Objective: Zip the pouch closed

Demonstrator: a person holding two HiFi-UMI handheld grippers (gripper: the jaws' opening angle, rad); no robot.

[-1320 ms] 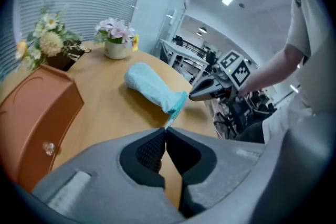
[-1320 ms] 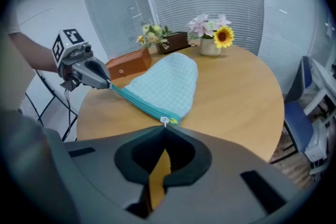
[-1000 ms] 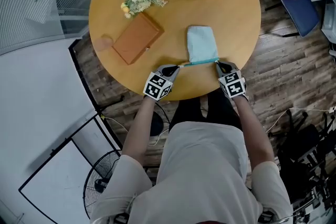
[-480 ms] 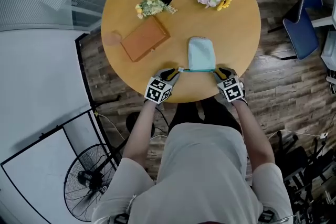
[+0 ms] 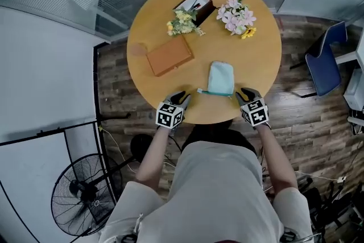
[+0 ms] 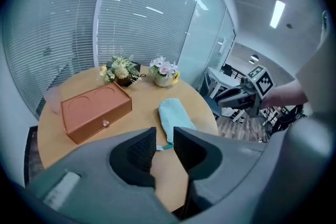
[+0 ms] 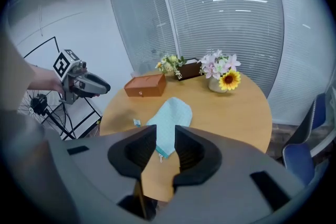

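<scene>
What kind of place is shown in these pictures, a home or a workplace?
Most likely a workplace, an office or meeting room. Glass partition walls with blinds stand behind the round wooden table, and a blue office chair waits on the floor beside it.

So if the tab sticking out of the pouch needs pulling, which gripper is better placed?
Left, probably. The tab sticks out of the pouch at its left end, just off the open left gripper. The right gripper, jaws just opened and empty, hangs by the opposite corner.
</scene>
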